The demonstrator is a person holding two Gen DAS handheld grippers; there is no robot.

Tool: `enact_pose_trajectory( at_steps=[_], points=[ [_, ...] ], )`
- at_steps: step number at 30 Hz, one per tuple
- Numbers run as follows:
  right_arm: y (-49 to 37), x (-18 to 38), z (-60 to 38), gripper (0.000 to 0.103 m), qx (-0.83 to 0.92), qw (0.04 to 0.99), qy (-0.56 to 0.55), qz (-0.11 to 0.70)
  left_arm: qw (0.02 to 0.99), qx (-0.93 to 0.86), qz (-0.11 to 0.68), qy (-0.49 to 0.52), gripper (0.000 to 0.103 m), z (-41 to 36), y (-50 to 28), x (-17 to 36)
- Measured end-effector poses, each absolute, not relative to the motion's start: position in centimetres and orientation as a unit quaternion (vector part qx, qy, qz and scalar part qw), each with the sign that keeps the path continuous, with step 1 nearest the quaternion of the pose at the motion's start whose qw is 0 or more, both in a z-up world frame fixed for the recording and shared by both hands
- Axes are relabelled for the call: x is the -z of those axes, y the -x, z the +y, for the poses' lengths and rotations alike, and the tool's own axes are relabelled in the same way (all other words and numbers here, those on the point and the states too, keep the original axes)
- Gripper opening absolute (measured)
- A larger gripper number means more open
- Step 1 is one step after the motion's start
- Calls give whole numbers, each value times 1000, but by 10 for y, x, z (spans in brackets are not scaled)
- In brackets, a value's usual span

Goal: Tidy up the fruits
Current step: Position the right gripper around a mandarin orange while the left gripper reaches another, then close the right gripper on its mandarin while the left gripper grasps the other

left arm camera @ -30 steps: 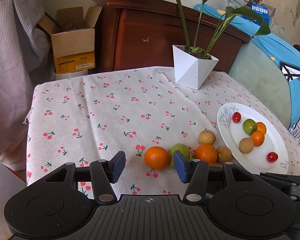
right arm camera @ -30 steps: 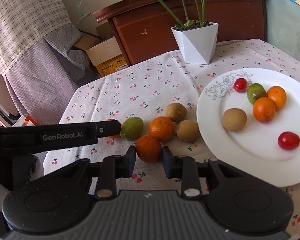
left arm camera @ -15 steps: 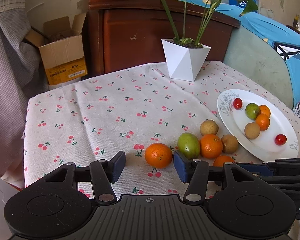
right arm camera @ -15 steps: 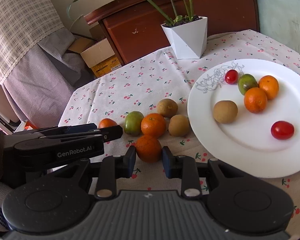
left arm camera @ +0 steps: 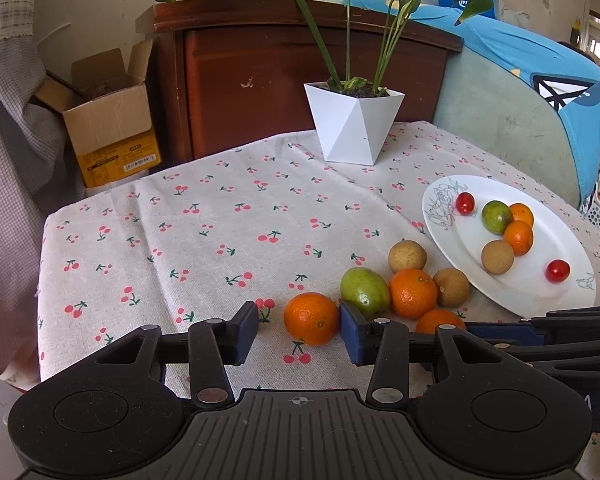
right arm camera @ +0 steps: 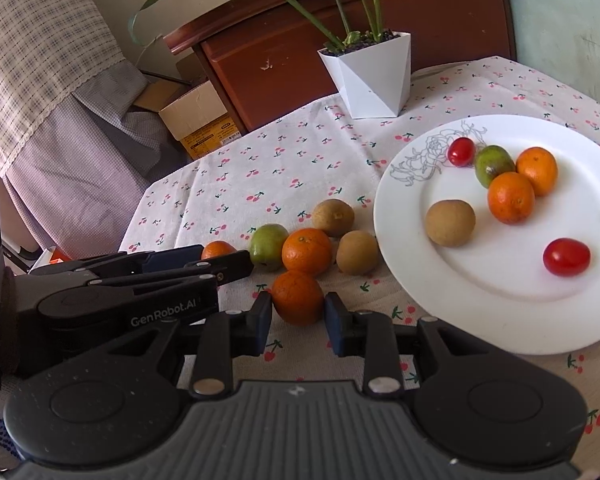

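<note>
Right gripper first: fingers closed in on a near orange, pads either side of its middle, seemingly touching, though a firm clamp can't be confirmed. Probably gripped at the widest part so the round fruit can't squirt out on the lift. Left gripper next: fingers wide apart, straddling the leftmost orange, right pad just against its skin, left pad clear of it. Looks lined up for a grab, not yet squeezing. Out from there, loose fruit bunched on the cherry-print tablecloth: a green fruit, another orange, two brown fruits behind. Further right, the white plate, already carrying oranges, a green fruit, a brown one and two red tomatoes, so likely the collecting spot. Far back, a white plant pot, well out of the way.
</note>
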State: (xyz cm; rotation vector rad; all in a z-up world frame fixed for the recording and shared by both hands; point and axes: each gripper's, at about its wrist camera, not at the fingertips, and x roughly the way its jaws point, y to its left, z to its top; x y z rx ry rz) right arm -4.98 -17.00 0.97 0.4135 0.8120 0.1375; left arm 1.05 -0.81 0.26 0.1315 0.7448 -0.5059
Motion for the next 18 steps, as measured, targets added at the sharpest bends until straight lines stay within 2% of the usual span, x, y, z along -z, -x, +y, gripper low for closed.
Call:
enact_pose_trajectory(
  at_steps=[2, 5, 18],
  points=[
    [50, -10, -170, 30, -66, 896, -198, 391, 896, 251, 362, -62, 31, -10, -10, -3],
    [50, -10, -170, 29, -67, 897, -197, 390, 895, 255, 359, -71, 27, -13, -8, -2],
    [54, -19, -173, 28, -71, 898, -211, 379, 903, 242, 351, -62, 26, -10, -1, -17]
  ],
)
